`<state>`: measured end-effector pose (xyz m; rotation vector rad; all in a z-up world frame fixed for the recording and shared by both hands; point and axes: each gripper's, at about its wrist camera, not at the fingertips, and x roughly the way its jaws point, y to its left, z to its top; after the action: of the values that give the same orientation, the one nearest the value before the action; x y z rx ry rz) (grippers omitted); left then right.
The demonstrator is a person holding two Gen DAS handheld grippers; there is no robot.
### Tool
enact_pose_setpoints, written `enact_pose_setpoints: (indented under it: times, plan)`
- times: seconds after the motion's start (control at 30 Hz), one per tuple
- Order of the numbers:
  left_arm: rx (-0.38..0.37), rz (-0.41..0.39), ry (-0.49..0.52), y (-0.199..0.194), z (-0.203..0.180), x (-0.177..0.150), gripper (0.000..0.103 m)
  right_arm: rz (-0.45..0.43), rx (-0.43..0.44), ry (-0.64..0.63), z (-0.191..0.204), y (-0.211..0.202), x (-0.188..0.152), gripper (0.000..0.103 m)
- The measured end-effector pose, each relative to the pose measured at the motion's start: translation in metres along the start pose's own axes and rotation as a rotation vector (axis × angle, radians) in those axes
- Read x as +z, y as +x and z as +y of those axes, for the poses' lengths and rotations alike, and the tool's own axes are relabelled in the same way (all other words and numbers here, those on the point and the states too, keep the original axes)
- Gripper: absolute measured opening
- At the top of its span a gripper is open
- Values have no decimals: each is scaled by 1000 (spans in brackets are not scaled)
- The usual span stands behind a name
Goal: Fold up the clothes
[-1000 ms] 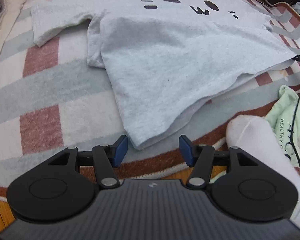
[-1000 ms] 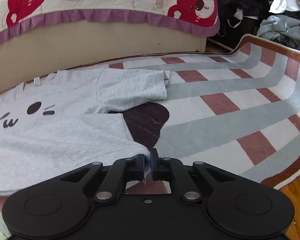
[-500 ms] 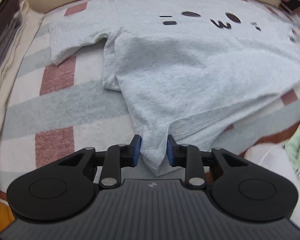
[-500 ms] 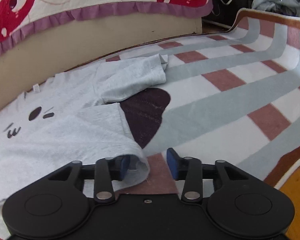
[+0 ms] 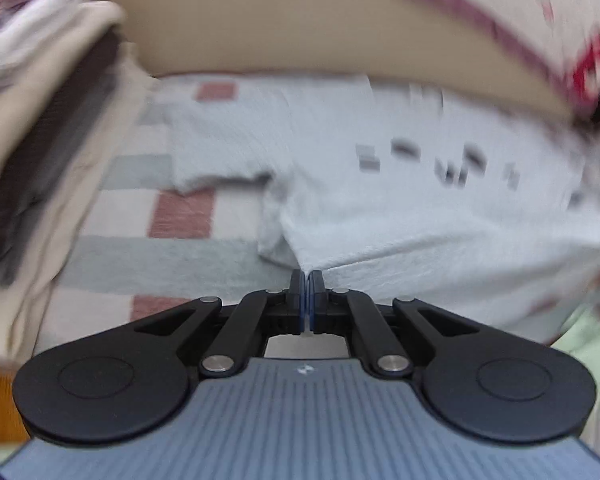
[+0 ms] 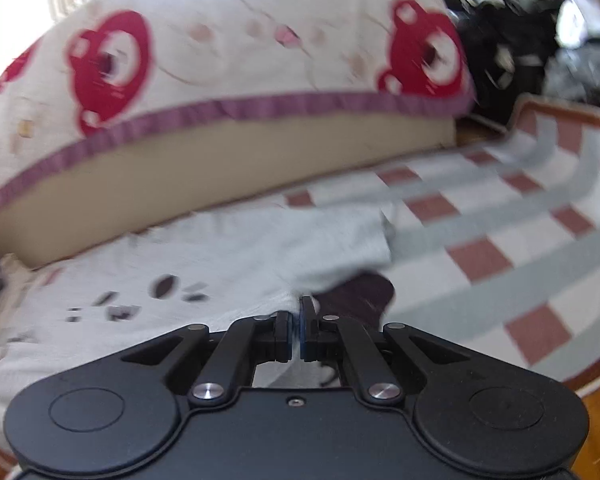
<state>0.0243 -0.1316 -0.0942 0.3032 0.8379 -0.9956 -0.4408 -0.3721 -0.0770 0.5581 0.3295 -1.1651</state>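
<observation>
A light grey T-shirt with a black face print lies on a striped rug. It also shows in the right wrist view. My left gripper is shut on the shirt's bottom left hem corner. My right gripper is shut on the bottom right hem corner. Both hold the hem lifted over the shirt body. Both views are motion-blurred.
A stack of folded clothes stands at the left. A bed with a red bear-print cover runs along the back. A dark patch lies on the rug by the right sleeve. Piled clothes sit at the far right.
Both grippers have closed on the hem corners and moved up and forward with them toward the collar. The right gripper had let go half a second ago and gripped again.
</observation>
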Motion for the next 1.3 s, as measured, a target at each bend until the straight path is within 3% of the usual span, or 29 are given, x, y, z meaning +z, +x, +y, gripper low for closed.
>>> enact_pose_setpoints:
  times: [0.2,0.27,0.43,0.67,0.77,0.9,1.0,1.1,1.2,1.27,1.3]
  plan:
    - [48,-218,-110,-119,18,-16,1,-88,106,-9,13,-105,33,3]
    - [92,-239,-155,-142,30,-26,0,-100,134,4,12,-134,30,3]
    - [142,-163,-239,-157,54,-62,0,63,28,49,3,-159,-20,3]
    - [64,55,-286,-118,59,-81,3,169,-60,56,-13,-160,-64,3]
    - [-3,149,-286,-98,50,-78,13,177,-59,63,-14,-149,-61,3]
    - [-82,221,-265,-76,37,-71,39,174,-57,19,-5,-135,-47,3]
    - [-74,240,-169,-66,24,-66,54,158,-53,-9,-1,-133,-37,3]
    - [-83,299,-121,-55,22,-64,57,141,-53,-33,3,-132,-27,3]
    - [-157,378,-168,-46,24,-70,65,136,-55,-36,2,-131,-24,3]
    - [-186,394,-175,-44,21,-76,64,142,-60,-25,-1,-130,-26,4]
    - [-197,373,-161,-46,19,-77,55,145,-63,-19,-2,-129,-27,4]
